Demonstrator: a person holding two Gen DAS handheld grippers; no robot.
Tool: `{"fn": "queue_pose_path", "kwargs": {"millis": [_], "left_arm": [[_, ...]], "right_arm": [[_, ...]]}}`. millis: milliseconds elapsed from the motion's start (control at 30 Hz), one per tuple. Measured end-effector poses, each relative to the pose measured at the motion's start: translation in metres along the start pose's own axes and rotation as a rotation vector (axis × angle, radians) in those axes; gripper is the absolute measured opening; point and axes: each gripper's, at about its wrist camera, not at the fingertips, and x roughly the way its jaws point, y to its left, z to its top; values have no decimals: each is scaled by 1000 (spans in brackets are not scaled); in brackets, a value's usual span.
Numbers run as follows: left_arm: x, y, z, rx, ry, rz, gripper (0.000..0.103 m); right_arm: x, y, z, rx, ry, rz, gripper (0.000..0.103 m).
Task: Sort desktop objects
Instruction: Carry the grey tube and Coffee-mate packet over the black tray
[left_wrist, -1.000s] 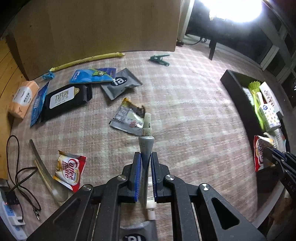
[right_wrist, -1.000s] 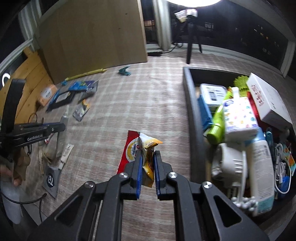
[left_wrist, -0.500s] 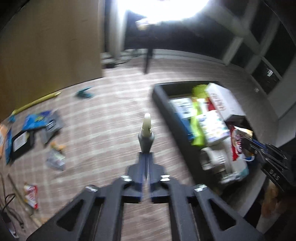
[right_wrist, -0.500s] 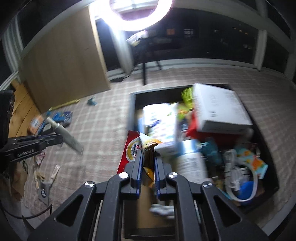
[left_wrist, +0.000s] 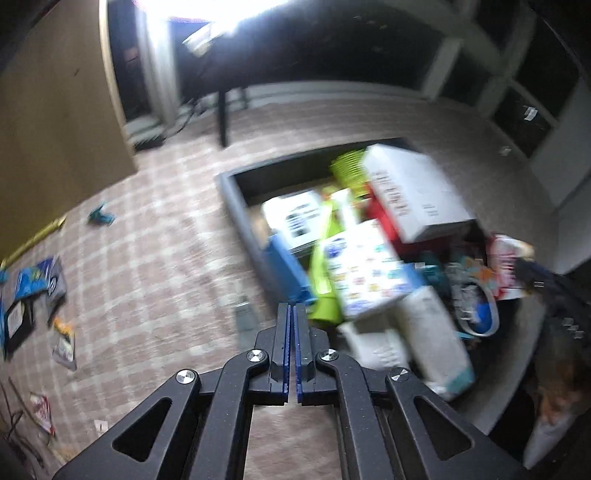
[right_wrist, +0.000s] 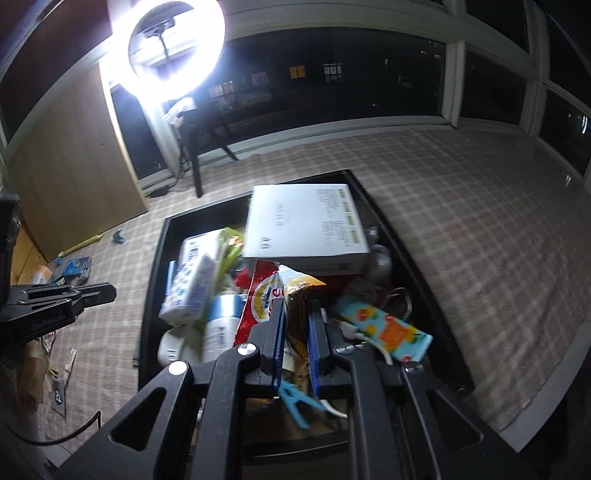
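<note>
- My right gripper (right_wrist: 295, 325) clamps a crumpled red-and-yellow foil snack packet (right_wrist: 264, 295) above the black rectangular storage tray (right_wrist: 151, 280), near its crowded middle;
- My left gripper (left_wrist: 294, 325) has its blue pads pressed together on nothing, just left of the tray's near-left wall.

Woven checked cloth (right_wrist: 461, 206) looked matt and rough, white box (right_wrist: 306, 225) smooth cardboard, red sachet (right_wrist: 264, 295) glossy foil, tray (right_wrist: 153, 280) at six o'clock matt black plastic.

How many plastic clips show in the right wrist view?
2: a teal clip on the checked tablecloth far left; a blue clip in the black bin, below the right gripper. More may be hidden under clutter.
</note>
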Motion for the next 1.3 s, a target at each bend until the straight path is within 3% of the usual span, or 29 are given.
{"fn": "queue_pose_path", "kwargs": {"millis": [33,167,333,500,567,767,1033,1300], "left_arm": [[6,8,-1,-23,19,11,3],[31,31,-8,-97,83,45,29],[59,30,-12,-102,131,56,31],[79,31,-13,-123,150,89,31],[85,30,-13,-119,154,104,26],[83,35,-16,-145,129,123,23],[47,37,-17,-171,69,99,22],[0,-5,3,-95,-22,25,16]], "right_arm": [[1,-3,0,4,3,0,11],[6,-15,-1,9,20,5,11],[14,-20,-1,5,40,15,11],[16,-24,1,-4,47,16,11],[19,-26,2,-2,53,18,11],[28,-27,4,-5,66,23,11],[33,-27,10,1,62,30,11],[32,-28,12,6,58,33,11]]}}
